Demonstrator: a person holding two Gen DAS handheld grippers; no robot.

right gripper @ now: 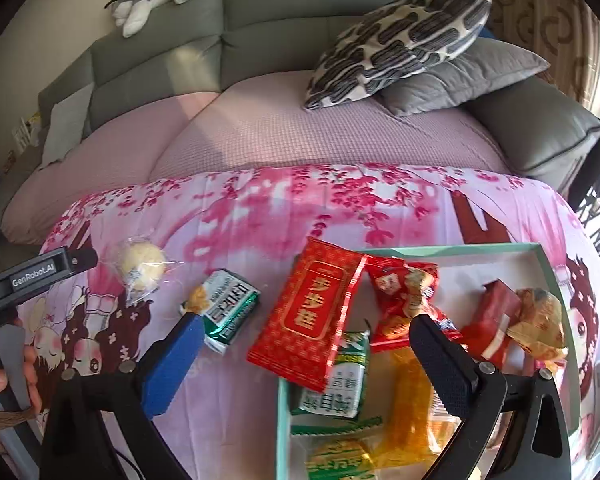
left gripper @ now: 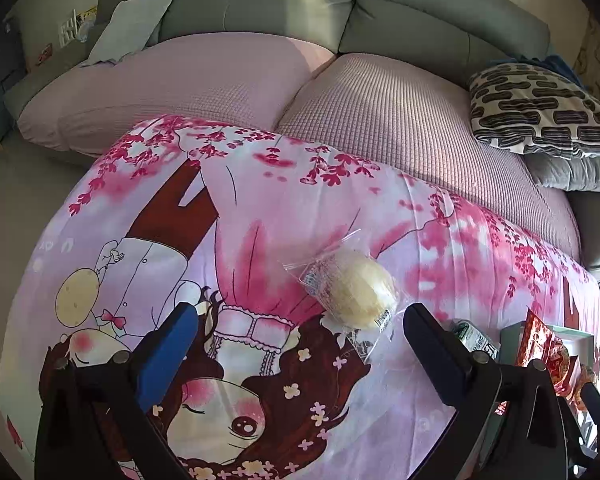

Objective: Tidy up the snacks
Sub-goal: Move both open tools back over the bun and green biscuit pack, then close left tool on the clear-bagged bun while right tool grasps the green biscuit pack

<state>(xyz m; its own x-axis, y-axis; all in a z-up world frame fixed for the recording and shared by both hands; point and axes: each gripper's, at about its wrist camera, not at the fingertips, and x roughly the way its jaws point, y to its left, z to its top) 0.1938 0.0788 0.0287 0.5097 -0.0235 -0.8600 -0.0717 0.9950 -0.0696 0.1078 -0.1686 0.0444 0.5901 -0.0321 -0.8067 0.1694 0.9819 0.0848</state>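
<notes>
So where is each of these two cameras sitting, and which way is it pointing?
Left wrist: rides the left gripper, looking along its open fingers at a wrapped bun on the cartoon blanket, sofa behind.
Right wrist: rides the right gripper, also open, facing a red packet overlapping the rim of the teal box of snacks; the person's left hand shows at the edge.
Shared: bun, green packet, blanket, patterned pillow.

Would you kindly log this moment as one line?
left claw: open, empty | right claw: open, empty | wrapped bun: outside tray | green packet: outside tray | tray: partly filled
</notes>
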